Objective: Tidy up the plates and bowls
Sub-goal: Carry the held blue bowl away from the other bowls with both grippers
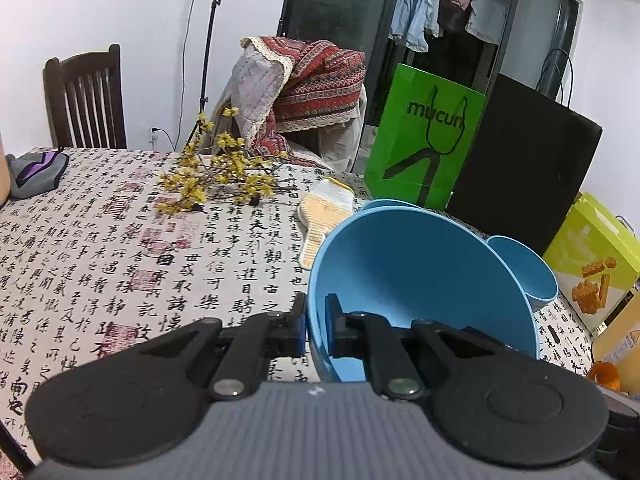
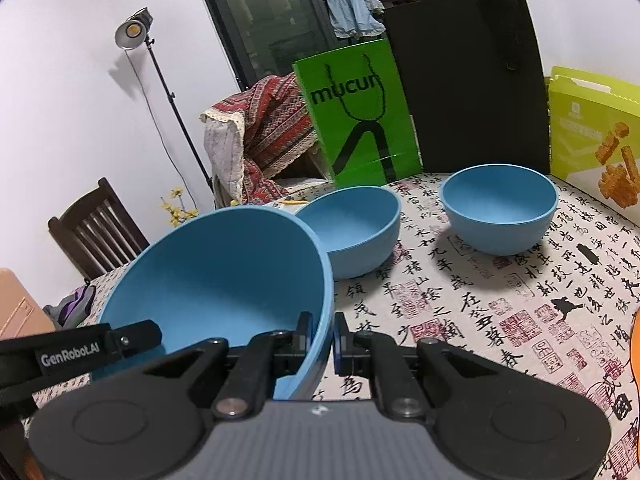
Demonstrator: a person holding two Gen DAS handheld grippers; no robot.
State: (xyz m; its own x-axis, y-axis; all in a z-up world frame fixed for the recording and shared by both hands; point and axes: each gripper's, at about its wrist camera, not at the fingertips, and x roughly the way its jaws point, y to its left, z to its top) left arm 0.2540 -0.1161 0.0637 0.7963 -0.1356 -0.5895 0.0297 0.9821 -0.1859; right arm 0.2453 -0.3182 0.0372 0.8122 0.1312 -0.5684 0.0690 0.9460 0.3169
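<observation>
Bowl first: big blue bowl [image 1: 424, 280], matte, plain, smooth inside, thin rim, tilted w/ its mouth toward the cam. In left wrist view my left claw [image 1: 316, 328] is clamped tight on its rim at the left side, one finger outside the wall, one inside; nothing else in it. Bowl is up off the table [image 1: 100, 264], which wears a cloth printed w/ black calligraphy & red seals. Behind the bowl, only slivers of other blue bowls show: a rim just above it and a part of one [image 1: 528, 272] at its right. Only this view has yellow flower twigs [image 1: 224, 172], a knit glove [image 1: 324, 216] just beside the bowl's far-left edge, and grey-purple cloth [image 1: 36, 172] at the far left.

Right wrist view: same big bowl [image 2: 224, 280], seen from its other side. My right claw [image 2: 322, 342] is pinched shut on the rim at the right, one finger each side of the wall, so both claws hold the 1 bowl. Left claw's black finger [image 2: 120, 338] pokes in at lower left. This view shows in full what the other hides: 2 smaller blue bowls upright on the table, middle bowl [image 2: 356, 232] just behind the big one, far bowl [image 2: 500, 208] apart to the right. Green bag [image 2: 356, 120] stands behind them at the table's far edge; lamp on a stand [image 2: 132, 32] is by the wall.
</observation>
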